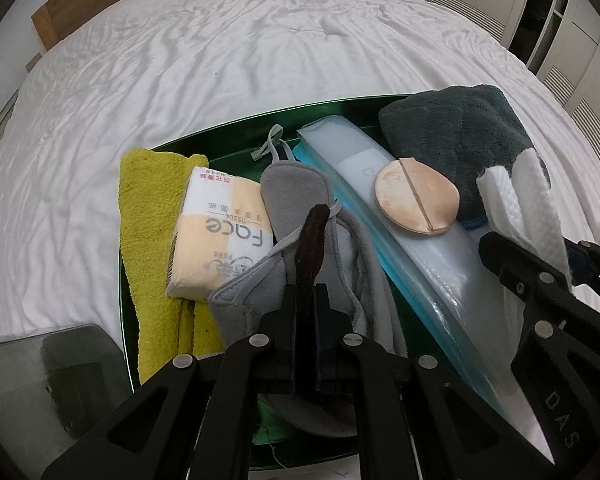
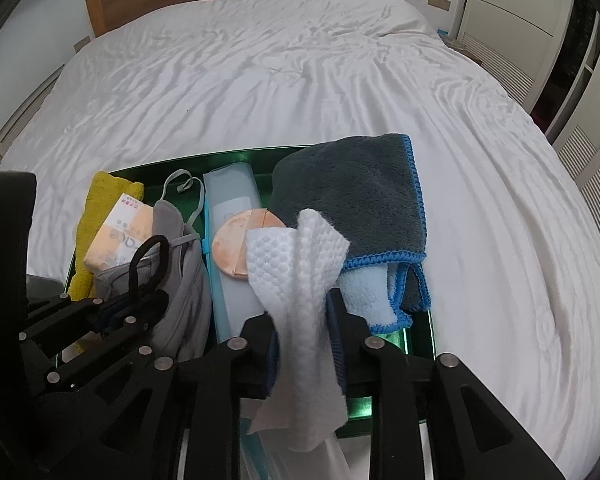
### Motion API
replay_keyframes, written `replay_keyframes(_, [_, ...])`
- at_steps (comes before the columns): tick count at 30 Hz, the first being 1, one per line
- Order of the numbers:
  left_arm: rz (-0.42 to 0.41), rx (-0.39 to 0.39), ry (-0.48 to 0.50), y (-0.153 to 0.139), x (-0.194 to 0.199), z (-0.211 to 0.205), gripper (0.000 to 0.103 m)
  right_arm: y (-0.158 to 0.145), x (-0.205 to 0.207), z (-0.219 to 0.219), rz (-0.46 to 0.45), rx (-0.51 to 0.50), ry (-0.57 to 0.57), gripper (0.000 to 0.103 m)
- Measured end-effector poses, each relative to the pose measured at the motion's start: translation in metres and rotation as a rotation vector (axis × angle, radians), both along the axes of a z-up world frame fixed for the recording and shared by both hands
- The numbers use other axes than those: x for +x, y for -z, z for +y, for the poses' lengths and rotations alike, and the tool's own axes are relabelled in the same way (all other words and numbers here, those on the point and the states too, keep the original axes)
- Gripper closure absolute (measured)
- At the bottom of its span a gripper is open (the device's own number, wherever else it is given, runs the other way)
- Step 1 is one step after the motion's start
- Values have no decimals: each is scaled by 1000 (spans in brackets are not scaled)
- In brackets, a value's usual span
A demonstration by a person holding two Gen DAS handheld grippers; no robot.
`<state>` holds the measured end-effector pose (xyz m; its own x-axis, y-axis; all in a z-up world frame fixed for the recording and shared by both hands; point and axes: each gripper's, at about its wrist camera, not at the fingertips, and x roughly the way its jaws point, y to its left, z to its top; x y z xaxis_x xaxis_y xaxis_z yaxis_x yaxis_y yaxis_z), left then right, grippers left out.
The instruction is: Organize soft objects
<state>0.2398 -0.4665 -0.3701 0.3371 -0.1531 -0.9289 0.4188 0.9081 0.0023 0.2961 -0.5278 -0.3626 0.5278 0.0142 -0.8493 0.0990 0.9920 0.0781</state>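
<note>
So there's a green tray (image 2: 256,158) sitting on a bed with a wrinkled white sheet (image 2: 260,80), and it's packed with soft stuff. From the tray's left side to its right: a yellow towel (image 1: 148,216) with a pack of face tissues (image 1: 220,228) lying on top of it, a grey eye mask (image 1: 296,192) with its elastic strap, a long translucent blue pouch (image 1: 420,248) with a round beige makeup puff (image 1: 416,196) resting on it, then a dark grey cloth with blue trim (image 2: 360,188) folded at the far right.

The left gripper (image 1: 306,296) has its fingers clenched tight on a dark hair tie (image 1: 310,240), which sticks up over the eye mask. In the right wrist view you can see it's a loop.

The right gripper (image 2: 304,320) has a white textured wipe (image 2: 300,260) between its fingers, draped over the puff's edge and hanging down toward the camera. Its fingers stand a bit apart, and I can't tell whether they're actually pressing the wipe or it's just lying there.
</note>
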Motion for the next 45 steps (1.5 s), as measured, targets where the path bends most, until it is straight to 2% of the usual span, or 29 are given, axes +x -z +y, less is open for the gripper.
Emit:
replay_keyframes(1, [1, 0, 0, 0, 0, 0, 97, 0, 0, 0, 0, -1, 2, 74])
replay_keyframes(12, [3, 3, 3, 0, 2, 1, 95, -1, 4, -2, 6, 8, 0, 67])
replay_keyframes(18, [4, 0, 3, -2, 3, 1, 93, -5, 3, 0, -3, 13, 1, 53])
replay_keyframes(21, [4, -9, 4, -4, 2, 0, 85, -8, 2, 1, -12, 12, 3, 46])
replay_keyframes(23, [2, -19, 5, -7, 1, 1, 76, -9, 1, 1, -16, 18, 2, 42])
replay_keyframes(30, [-9, -42, 12, -14, -3, 3, 67, -10, -2, 1, -25, 26, 2, 36])
replay_keyframes(32, [-10, -56, 9, -17, -4, 4, 57, -12, -4, 0, -31, 27, 4, 35])
replay_keyframes(36, [-27, -75, 5, -25, -6, 7, 54, -18, -7, -2, -46, 31, 9, 34])
replay_keyframes(39, [-41, -87, -2, -32, -5, 11, 50, -24, -12, -2, -64, 34, 14, 29])
replay_keyframes(41, [-52, -93, -9, -37, -6, 13, 42, -29, -15, -1, -76, 31, 18, 25])
replay_keyframes(45, [-64, -111, -7, -46, -12, 18, 40, -39, -26, 2, -100, 3, 31, 18])
